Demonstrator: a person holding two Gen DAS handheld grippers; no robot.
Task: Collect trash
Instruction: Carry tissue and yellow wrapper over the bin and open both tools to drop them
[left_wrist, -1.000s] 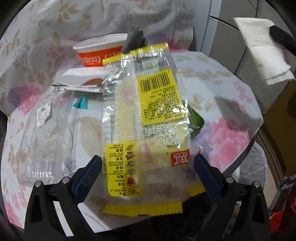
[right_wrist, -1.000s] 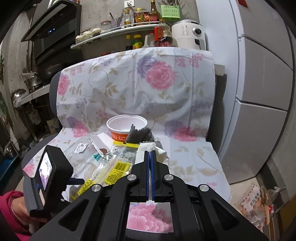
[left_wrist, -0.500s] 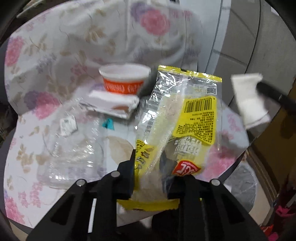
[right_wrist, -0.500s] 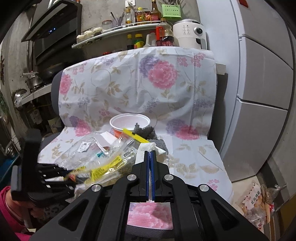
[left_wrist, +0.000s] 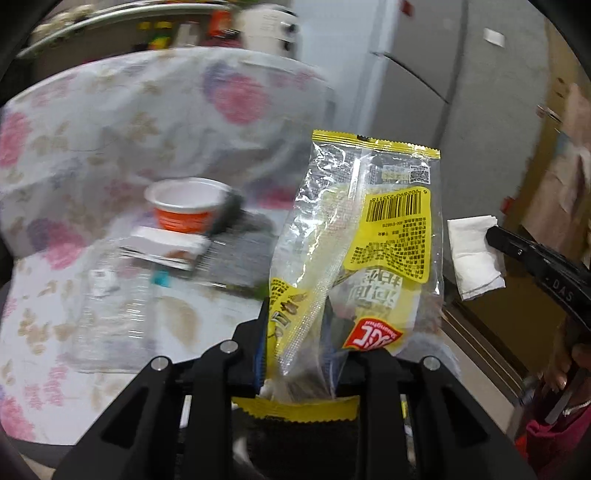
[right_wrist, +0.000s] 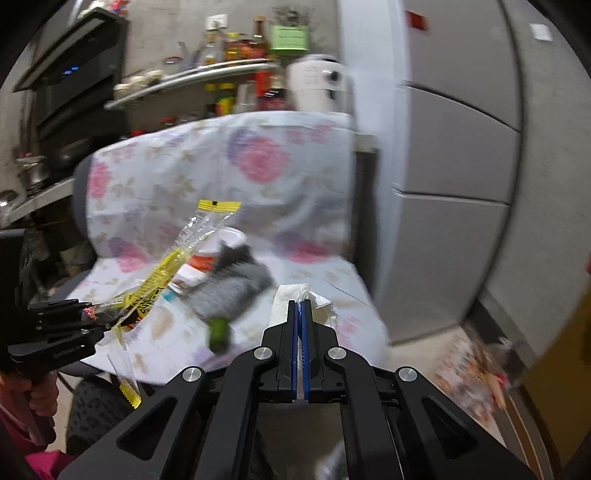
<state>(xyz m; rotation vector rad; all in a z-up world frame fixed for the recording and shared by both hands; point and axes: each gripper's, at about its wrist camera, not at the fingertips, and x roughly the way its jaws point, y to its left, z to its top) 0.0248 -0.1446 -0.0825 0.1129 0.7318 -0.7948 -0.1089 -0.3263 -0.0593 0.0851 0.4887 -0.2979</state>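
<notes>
Seat center crowded w/ cup (left_wrist: 184, 206), gray cloth (right_wrist: 236, 291), clear plastic (left_wrist: 110, 310); right seat edge (right_wrist: 332, 280) bare, fridge (right_wrist: 454, 221) walls it.

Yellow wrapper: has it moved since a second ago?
Yes. The yellow wrapper, clamped in the left gripper, has risen off the floral cloth, now standing above the orange cup.

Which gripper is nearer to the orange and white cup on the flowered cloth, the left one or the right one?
Left, it seems. The left gripper, shut on the yellow wrapper, hangs above the cloth's near edge, before the cup. The right gripper, holding the white tissue, is further out toward the fridge side.
</notes>
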